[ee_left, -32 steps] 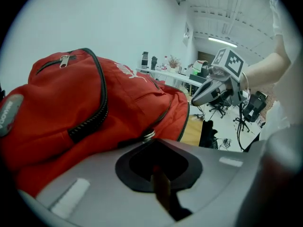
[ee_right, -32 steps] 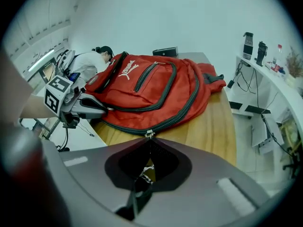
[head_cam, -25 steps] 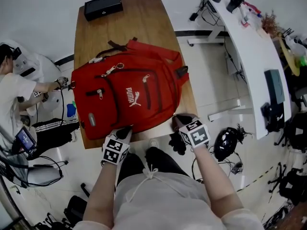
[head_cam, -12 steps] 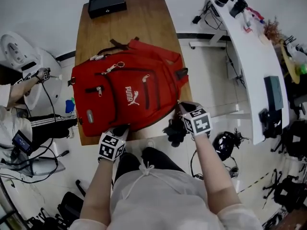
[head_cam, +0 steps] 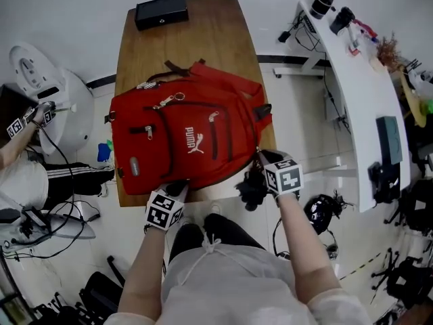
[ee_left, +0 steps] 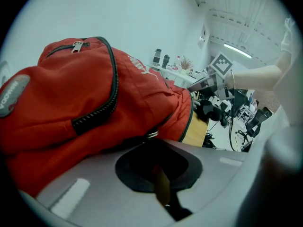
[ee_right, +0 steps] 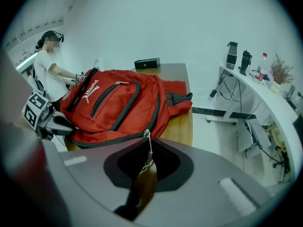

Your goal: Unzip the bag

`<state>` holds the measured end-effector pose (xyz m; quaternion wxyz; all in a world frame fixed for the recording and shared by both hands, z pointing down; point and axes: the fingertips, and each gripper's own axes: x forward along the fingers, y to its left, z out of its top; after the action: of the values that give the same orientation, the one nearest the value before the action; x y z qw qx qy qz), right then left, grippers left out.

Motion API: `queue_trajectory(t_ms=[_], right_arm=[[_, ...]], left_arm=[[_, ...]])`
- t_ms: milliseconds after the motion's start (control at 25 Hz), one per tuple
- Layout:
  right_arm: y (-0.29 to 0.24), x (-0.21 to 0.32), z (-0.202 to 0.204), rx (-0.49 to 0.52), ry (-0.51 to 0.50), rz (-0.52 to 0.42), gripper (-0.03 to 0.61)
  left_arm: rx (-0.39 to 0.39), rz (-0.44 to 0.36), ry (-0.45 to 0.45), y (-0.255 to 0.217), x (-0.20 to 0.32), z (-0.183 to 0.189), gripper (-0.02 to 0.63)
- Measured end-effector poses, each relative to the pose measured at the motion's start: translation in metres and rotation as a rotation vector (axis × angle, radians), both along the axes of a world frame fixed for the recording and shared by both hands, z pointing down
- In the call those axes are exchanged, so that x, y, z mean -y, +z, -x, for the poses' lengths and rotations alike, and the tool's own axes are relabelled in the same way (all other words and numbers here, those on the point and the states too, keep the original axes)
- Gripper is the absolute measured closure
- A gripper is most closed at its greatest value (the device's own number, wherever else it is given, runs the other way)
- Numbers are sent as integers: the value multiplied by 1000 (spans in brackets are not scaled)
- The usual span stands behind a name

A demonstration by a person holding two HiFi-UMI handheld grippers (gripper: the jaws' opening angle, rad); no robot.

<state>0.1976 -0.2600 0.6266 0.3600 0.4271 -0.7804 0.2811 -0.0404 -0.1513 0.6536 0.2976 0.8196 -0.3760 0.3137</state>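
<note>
Nearest me, right gripper [ee_right: 146,167] is clamped on the zipper pull [ee_right: 148,143], ready to draw it along. Left gripper [ee_left: 158,173] is closed too; I read it as pinching the bag [head_cam: 189,141] at its near edge, an anchor. Bag lies flat on the table [head_cam: 203,29].

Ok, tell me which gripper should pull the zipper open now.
Right. The right gripper is shut on the zipper pull at the near edge of the backpack; the left gripper only clamps that edge, bracing it.
</note>
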Motion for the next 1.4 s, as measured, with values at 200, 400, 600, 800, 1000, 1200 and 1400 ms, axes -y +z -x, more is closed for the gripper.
queue_trajectory(t_ms=[200, 400, 600, 800, 1000, 1200, 1400], right_arm=[[-22, -1, -6, 54, 53, -63, 523], [-79, -6, 12, 298, 65, -221, 571], [-116, -40, 47, 342, -44, -377, 572], [-153, -103, 83, 328, -134, -498, 572], [-182, -195, 121, 346, -212, -554, 572], [-218, -287, 158, 402, -295, -618, 572], [-223, -361, 175, 366, -409, -723, 572]], left_arm=[[-22, 18, 0, 1, -1, 0, 607], [-81, 2, 23, -26, -1, -4, 607], [-137, -247, -12, -109, 2, -3, 607], [-193, -510, -10, -197, -40, 3, 607], [-246, -671, -3, -254, -123, 15, 607], [-291, -706, -30, -269, -208, 31, 607], [-306, -704, -35, -272, -274, 35, 607]])
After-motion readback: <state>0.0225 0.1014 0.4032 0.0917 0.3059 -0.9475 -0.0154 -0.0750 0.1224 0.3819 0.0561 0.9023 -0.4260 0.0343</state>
